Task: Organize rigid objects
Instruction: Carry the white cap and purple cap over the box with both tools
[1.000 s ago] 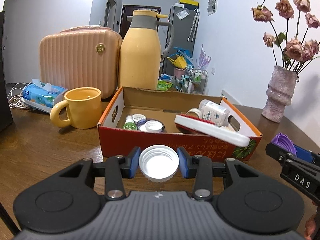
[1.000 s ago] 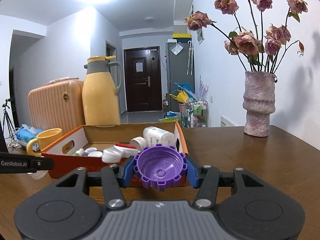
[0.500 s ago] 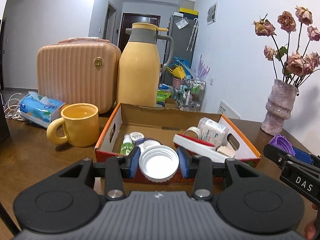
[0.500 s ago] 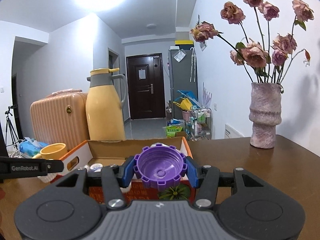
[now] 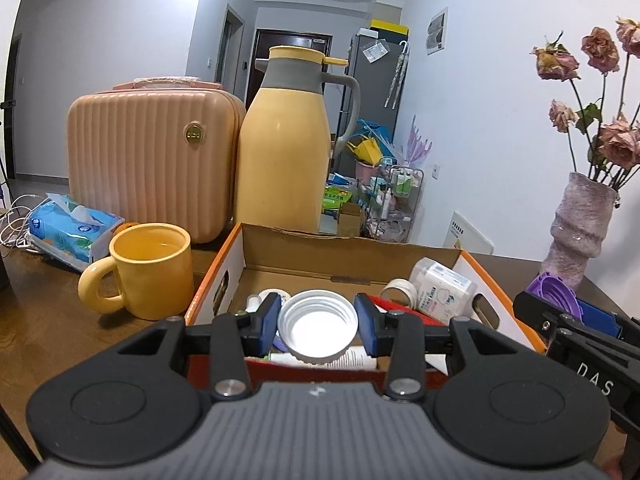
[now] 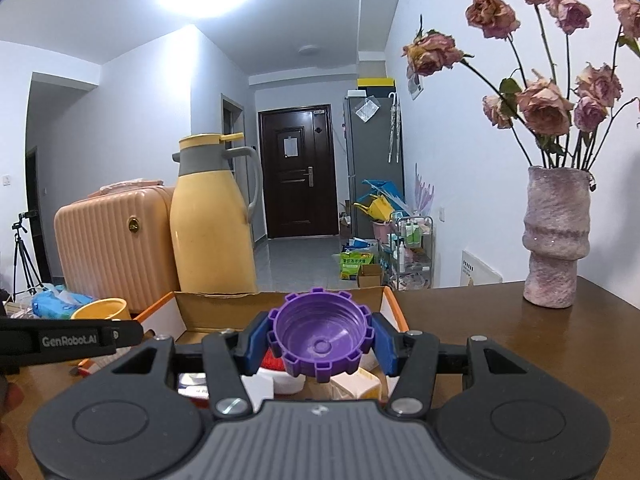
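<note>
My left gripper [image 5: 318, 326] is shut on a white screw lid [image 5: 318, 330], open side toward the camera, held above the near edge of an orange-rimmed cardboard box [image 5: 236, 256]. My right gripper [image 6: 320, 340] is shut on a purple notched cap [image 6: 320, 338], held over the same box [image 6: 188, 312] near its right end. The purple cap and right gripper also show at the right of the left wrist view [image 5: 554, 294]. The box holds small bottles, a tape roll [image 5: 398, 290], a wipes pack [image 5: 444, 286] and a red-and-white case.
A yellow mug [image 5: 150, 270] stands left of the box, with a tissue pack [image 5: 72, 230] behind it. A peach case [image 5: 152, 164] and yellow thermos [image 5: 286, 148] stand behind the box. A vase of dried roses [image 6: 554, 236] stands on the table at the right.
Both grippers have risen and moved forward with their lids, from in front of the box's front wall to above the box. Both grips are unchanged.
</note>
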The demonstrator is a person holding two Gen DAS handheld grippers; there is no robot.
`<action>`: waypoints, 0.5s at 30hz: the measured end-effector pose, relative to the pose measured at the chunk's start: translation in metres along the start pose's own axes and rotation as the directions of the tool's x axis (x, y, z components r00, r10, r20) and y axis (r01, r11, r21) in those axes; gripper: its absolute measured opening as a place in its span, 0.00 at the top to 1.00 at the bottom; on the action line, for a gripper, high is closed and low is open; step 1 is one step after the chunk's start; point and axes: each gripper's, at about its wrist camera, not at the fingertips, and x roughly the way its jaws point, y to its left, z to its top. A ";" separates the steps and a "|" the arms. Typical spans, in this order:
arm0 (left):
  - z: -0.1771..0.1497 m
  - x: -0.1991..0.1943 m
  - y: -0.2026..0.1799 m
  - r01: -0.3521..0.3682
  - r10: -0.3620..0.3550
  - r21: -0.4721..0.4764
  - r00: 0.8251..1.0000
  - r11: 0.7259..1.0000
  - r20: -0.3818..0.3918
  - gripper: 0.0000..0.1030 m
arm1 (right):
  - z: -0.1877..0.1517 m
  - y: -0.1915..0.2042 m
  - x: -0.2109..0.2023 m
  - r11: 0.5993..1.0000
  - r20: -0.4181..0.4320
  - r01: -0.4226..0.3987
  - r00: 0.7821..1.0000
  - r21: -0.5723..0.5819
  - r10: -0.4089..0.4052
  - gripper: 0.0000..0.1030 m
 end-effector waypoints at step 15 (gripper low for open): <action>0.013 0.050 -0.001 -0.046 0.047 0.018 0.999 0.999 -0.011 0.60 | 0.009 -0.003 0.052 1.000 -0.041 -0.003 0.999 0.004 0.003 0.49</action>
